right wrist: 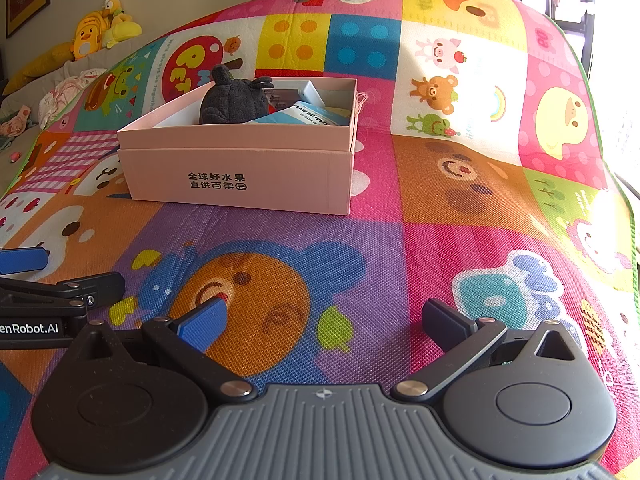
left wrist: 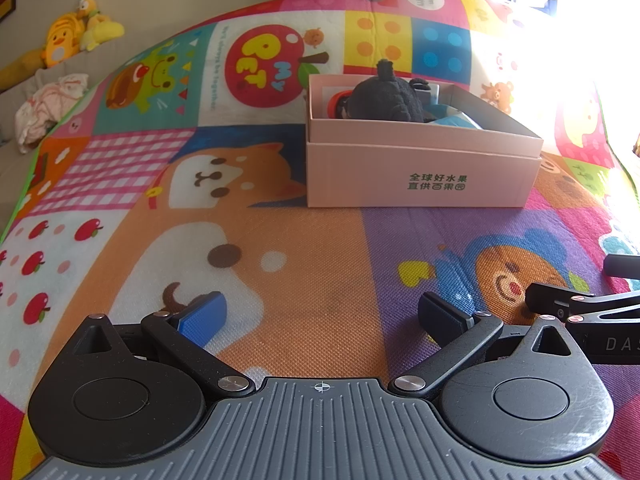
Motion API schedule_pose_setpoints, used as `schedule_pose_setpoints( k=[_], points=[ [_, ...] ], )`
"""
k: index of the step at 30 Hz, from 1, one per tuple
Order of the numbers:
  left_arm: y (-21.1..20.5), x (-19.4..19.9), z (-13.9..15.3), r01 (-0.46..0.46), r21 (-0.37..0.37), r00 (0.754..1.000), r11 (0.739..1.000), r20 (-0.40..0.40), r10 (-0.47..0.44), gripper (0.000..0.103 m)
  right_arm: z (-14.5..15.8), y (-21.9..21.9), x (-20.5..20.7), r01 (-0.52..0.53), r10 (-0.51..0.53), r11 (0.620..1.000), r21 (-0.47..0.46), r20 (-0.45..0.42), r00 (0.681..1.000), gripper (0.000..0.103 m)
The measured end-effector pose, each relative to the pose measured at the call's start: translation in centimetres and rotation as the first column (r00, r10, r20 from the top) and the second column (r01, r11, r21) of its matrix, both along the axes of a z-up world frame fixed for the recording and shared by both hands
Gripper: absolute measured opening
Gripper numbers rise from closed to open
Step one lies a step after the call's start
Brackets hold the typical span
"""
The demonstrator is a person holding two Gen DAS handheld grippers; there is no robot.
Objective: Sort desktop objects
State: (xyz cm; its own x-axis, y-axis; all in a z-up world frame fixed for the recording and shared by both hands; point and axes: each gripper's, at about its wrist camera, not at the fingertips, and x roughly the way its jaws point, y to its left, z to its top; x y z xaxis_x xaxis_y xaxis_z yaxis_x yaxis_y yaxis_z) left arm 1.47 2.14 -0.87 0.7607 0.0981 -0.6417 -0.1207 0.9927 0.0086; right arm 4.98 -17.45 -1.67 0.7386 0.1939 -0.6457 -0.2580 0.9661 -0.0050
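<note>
From the left wrist view, the left tongs (left wrist: 322,314) hang spread wide over the cartoon play mat (left wrist: 304,280), nothing between the blue-padded finger and the dark one, both fingertips above an orange dog patch and a purple bear patch. Ahead and a little right sits the pink box (left wrist: 420,172), green Chinese lettering on its near wall, its tray nested in a slightly wider base. Inside it a dark grey plush toy (left wrist: 386,98) pokes above the rim, with something red tucked at its left and a light blue packet (left wrist: 454,118) at its right. At the right edge, part of the right tongs (left wrist: 576,304) shows just beside the left ones. Far left, yellow plush toys (left wrist: 76,32) rest on a grey sofa, with a heap of pale cloth (left wrist: 48,110) below them. From the right wrist view, the right tongs (right wrist: 326,316) are likewise spread and empty, hovering over the bear's orange face on the mat (right wrist: 460,208). The pink box (right wrist: 240,176) lies ahead to the left, well apart from the fingertips, the grey plush toy (right wrist: 234,100) at the tray's left middle and the blue packet (right wrist: 312,114) leaning toward its right wall beside a white-and-blue carton. The left tongs (right wrist: 60,280) enter at the left edge, one blue pad visible. The yellow plush toys (right wrist: 100,28) and the cloth (right wrist: 70,88) sit beyond the mat's far left corner.
</note>
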Motion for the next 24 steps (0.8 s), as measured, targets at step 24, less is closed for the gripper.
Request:
schedule_pose_setpoints(
  k=[24],
  points=[
    [0.6,0.09,0.47,0.032,-0.01,0.997,0.999,-0.068,-0.032,0.103,0.08,0.02,-0.02,0.0,0.0,1.0,0.0,0.0,1.0,0.103]
  ],
)
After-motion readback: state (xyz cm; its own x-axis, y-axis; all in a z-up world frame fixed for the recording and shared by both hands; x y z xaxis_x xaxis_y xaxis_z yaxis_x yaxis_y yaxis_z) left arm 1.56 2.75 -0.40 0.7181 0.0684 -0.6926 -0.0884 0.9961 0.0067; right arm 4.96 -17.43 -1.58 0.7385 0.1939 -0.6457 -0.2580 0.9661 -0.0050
